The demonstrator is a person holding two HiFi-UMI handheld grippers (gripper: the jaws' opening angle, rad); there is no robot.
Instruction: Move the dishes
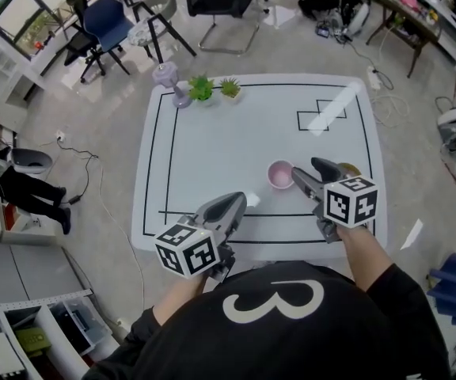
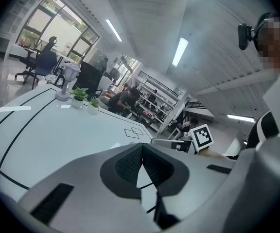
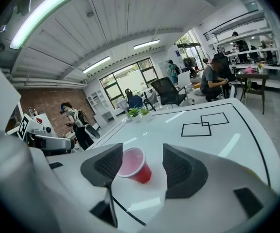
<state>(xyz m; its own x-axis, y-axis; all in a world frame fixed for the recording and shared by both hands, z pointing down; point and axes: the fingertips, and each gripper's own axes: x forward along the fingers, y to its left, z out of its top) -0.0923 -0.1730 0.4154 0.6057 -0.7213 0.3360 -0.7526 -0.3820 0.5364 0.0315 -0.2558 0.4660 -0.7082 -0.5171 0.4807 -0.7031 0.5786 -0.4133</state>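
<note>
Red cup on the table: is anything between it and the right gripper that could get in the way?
Nothing visible does. The red cup stands on the white table just ahead of the right gripper, framed by its open jaws, with only bare tabletop between them.

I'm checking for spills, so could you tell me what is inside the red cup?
The red cup looks empty: from above only its bare pinkish inside shows. Nothing covers its mouth.

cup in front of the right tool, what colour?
Red cup, pinkish-white inside; clearest in the right gripper view.
</note>
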